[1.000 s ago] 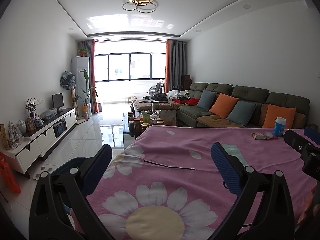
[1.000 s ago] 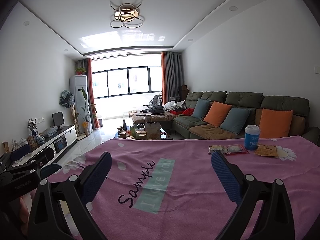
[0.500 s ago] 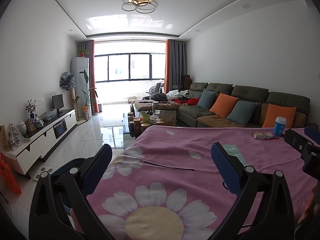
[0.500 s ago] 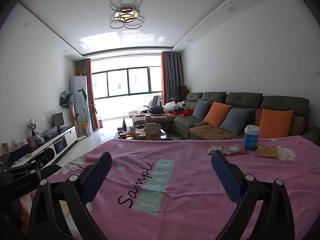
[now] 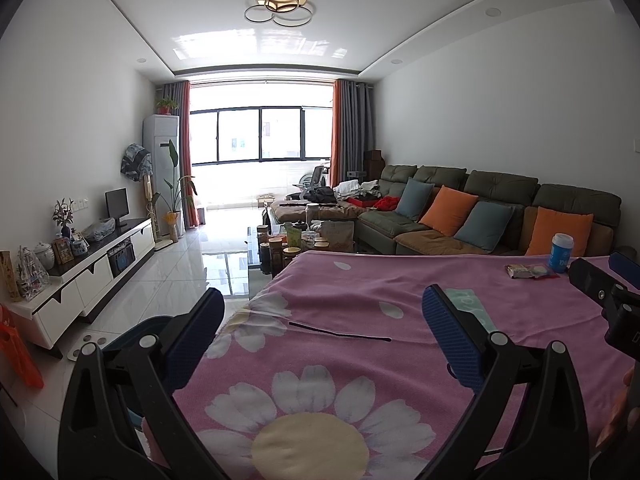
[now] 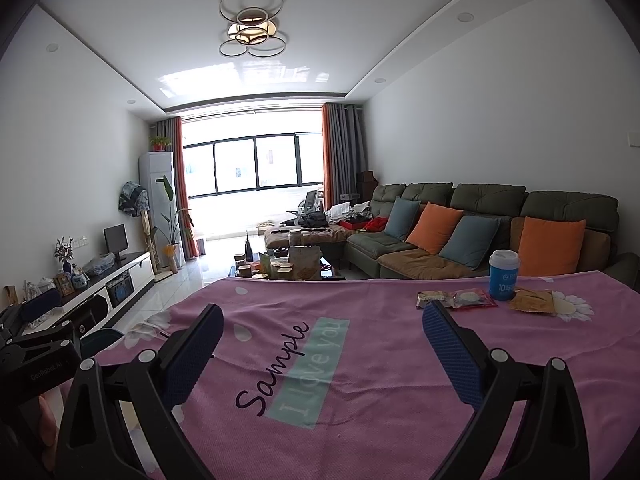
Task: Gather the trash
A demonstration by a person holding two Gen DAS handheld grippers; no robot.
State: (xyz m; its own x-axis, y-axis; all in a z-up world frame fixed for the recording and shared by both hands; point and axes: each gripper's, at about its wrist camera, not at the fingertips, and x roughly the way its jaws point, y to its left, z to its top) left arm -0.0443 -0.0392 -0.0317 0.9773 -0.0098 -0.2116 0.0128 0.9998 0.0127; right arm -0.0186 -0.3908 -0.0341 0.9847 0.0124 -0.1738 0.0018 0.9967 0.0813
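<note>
Snack wrappers and a paper cup sit in a loose row near the far right edge of a table draped in a pink floral cloth (image 6: 360, 420). In the right wrist view, a blue paper cup (image 6: 503, 275) with a white lid stands upright between a red-edged snack wrapper (image 6: 472, 299) on its left and a flat brown wrapper (image 6: 534, 301) on its right, which appears to touch its base. A smaller wrapped snack (image 6: 430, 297) lies at the left end of the row, against the red-edged one. The left wrist view shows the same blue paper cup (image 5: 561, 247) and a wrapper (image 5: 528, 271) far across the cloth.

The right gripper (image 6: 322, 326) hovers low over the cloth's printed words "Sample" and "I love you", its blue-padded fingers spread wide and holding nothing; the right fingertip overlaps the leftmost wrapper in the picture, though whether it touches is unclear. The left gripper (image 5: 322, 312) hangs over the table's left corner above a large daisy print, jaws likewise wide apart and empty, with a thin dark line (image 5: 340, 332) on the cloth between its fingers.

Beyond the table stand a cluttered coffee table (image 6: 280, 266), a green sofa (image 6: 492, 200) with orange and blue cushions, and a white TV cabinet (image 5: 100, 268) along the left wall.
</note>
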